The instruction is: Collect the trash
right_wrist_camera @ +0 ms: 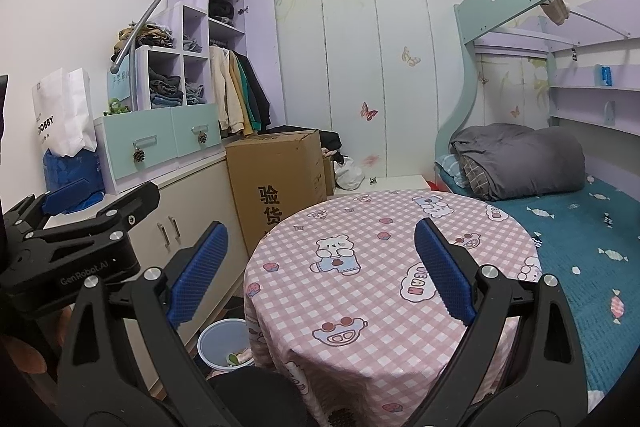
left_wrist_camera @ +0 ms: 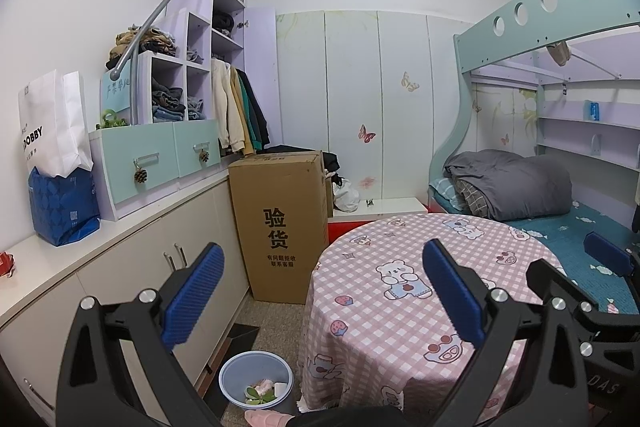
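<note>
Item 1, trash: scraps of green leaf, pink and white (left_wrist_camera: 262,390) lay in the bottom of your blue bin (left_wrist_camera: 240,363), which stood on the floor at the lower centre-left of the left wrist view, just beside the hanging edge of the tablecloth. In the right wrist view the same bin sat at lower left, partly hidden behind the cloth.

Item 2, left tool (left_wrist_camera: 320,301): you held it released, blue pads wide apart, nothing between them, raised above the bin and the table edge.

Item 3, right tool (right_wrist_camera: 322,271): likewise released and holding nothing, over the table top. The left tool also showed at the left edge of this view.

Item 4, table (right_wrist_camera: 360,227): round, under a pink checked cloth printed with bears, centre of both views.

Item 5, cardboard box (left_wrist_camera: 280,219): upright on the floor, left of the table, touching the low cabinet (left_wrist_camera: 132,267).

Item 6, bunk bed (right_wrist_camera: 580,227): right side, teal sheet, a grey quilt (right_wrist_camera: 520,163) rolled at its far end.

Item 7, white paper bag (left_wrist_camera: 52,123): upper left, standing in a blue bag on the cabinet top.
</note>
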Demonstrator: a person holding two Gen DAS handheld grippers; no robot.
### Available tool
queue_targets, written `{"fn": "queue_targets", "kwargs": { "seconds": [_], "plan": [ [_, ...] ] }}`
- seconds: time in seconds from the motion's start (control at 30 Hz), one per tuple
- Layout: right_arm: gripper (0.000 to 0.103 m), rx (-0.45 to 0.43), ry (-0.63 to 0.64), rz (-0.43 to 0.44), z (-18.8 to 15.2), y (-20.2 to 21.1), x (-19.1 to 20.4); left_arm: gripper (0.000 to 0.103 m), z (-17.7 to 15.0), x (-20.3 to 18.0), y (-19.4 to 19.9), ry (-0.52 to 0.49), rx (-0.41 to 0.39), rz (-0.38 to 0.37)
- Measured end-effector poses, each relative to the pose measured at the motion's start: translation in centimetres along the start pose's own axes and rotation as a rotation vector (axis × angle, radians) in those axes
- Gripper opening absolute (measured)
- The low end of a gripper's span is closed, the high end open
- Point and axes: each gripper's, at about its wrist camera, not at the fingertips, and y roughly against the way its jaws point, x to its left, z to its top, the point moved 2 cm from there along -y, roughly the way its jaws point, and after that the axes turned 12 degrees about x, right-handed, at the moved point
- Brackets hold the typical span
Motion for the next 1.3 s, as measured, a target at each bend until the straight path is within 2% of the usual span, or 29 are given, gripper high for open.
{"fn": "queue_targets", "kwargs": {
  "seconds": [0.57,1.3],
  "plan": [
    [0.093,0.019,-0.006,0.011,0.3,-0.9,0.0,0.097,-0.3,0.1,-0.9,-0.001,0.014,-0.005],
    [0.093,0.072,-0.011,0.021,0.4,-4.8,-0.4,0.097,0.1,0.3,-4.7,0.006,0.071,-0.003]
  ]
}}
